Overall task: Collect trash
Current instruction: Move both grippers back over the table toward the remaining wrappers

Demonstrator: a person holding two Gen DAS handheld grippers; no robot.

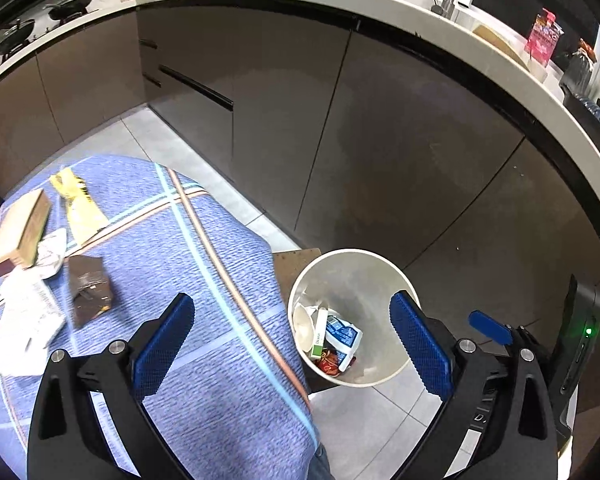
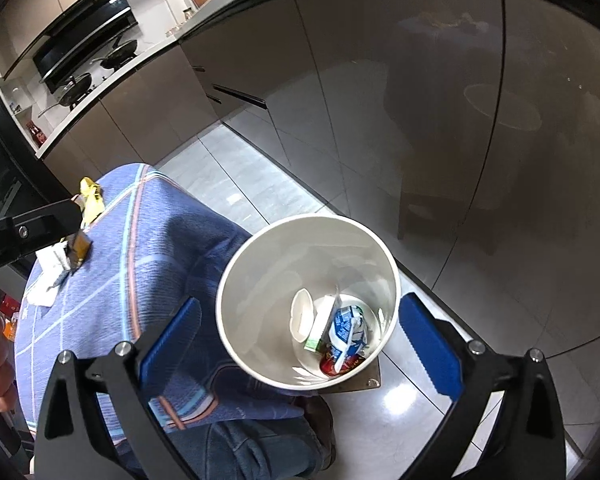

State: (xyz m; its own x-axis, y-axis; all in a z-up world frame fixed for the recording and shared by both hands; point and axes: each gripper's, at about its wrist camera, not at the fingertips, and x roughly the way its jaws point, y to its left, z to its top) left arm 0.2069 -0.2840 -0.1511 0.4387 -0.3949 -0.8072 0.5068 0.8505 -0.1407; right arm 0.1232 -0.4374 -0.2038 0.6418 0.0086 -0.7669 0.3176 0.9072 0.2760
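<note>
Both your claws stand wide open and carry nothing: the left gripper hangs over the near right edge of the table, and the right gripper hovers straight above the bin.

The bin sits on a small low stand just right of the table, already holding a green-and-white box, a blue-and-white wrapper and a red scrap. The trash left to collect lies at the far left of the table: a cardboard box, a yellow wrapper, a brown packet and crumpled white paper.

Your main risk is the bin. It looks light, and it overhangs the stand's edge in the right wrist view, so a finger catching the rim on a low pass could tip it onto the floor. Release from above the rim.

The second risk is the tablecloth. It drapes loose over the edge, and a claw closing too deep on flat paper could pinch the cloth and drag everything with it. The brown packet and the paper also lie close together, so you may grab two things (no harm, but the grip could be weaker).

You have open room above the middle of the table and over the tiled floor. The cabinets stand well beyond the bin. Keep the two claws apart near the bin.
</note>
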